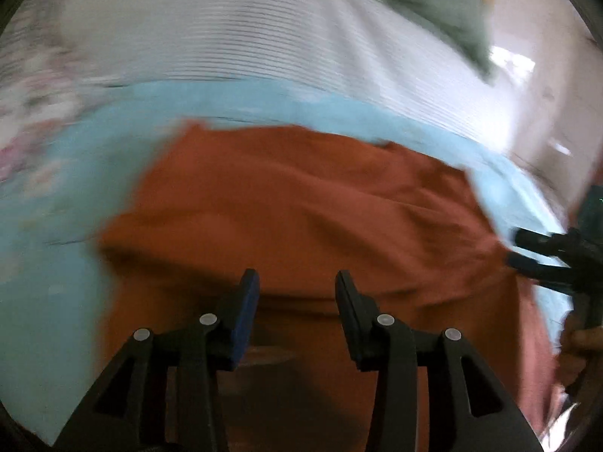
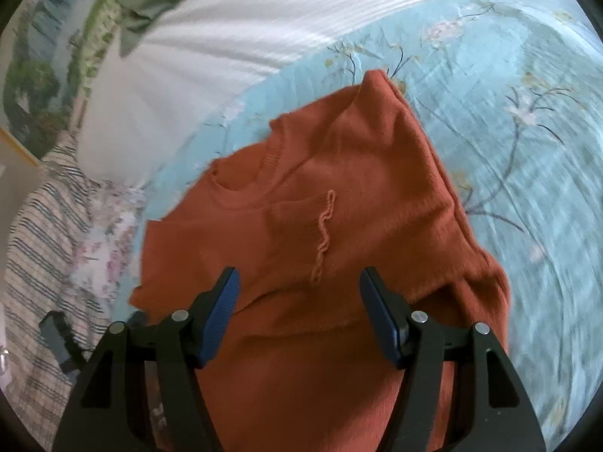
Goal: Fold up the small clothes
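Both the left claw point(image 1: 297, 282) and right claw point(image 2: 299, 282) hang wide open over the orange sweater point(image 2: 339, 196), partly folded on the bed point(image 2: 527, 150), so next I'd guess grabbing an edge to fold again.

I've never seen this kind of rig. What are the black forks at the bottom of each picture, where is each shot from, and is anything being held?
No robot here: a person holds a two-finger tool in each hand, each with a fisheye camera looking along its fingers. The forks are those fingers. One picture is from the left tool, the other from the right tool. Both stand open over a rust-orange sweater lying on a blue floral bedsheet; neither holds it. A white striped pillow lies behind. The left view is blurred.
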